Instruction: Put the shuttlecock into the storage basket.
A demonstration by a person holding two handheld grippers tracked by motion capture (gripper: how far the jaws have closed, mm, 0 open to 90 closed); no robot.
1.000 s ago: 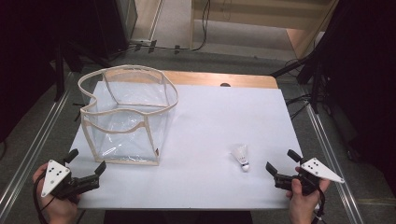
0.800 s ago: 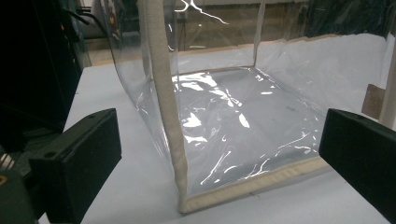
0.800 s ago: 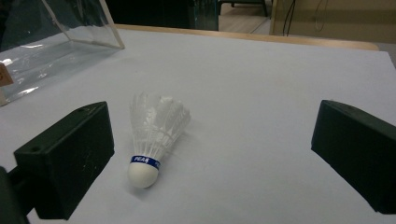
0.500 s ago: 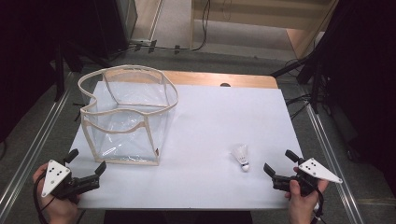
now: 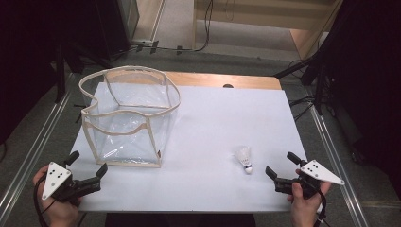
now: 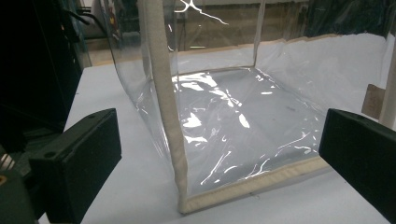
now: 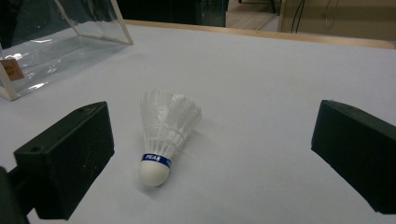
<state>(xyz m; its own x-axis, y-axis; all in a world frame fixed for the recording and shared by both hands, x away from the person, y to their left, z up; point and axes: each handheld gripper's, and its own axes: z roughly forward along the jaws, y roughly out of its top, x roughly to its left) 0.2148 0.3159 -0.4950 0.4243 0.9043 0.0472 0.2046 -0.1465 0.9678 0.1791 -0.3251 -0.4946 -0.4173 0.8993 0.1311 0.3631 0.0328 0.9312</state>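
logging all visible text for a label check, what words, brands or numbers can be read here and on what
"PEAK" as best it reads, in white letters on the blue band around the white feathered shuttlecock, just above its rounded white cork tip; the last letter is small and uncertain.
The small brown tag on the clear plastic bag with beige fabric trim carries a mark too blurred to read.
No other text is legible on the white table.

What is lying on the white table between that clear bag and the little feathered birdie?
Nothing: the high view shows only bare white table between the clear bag and the shuttlecock.
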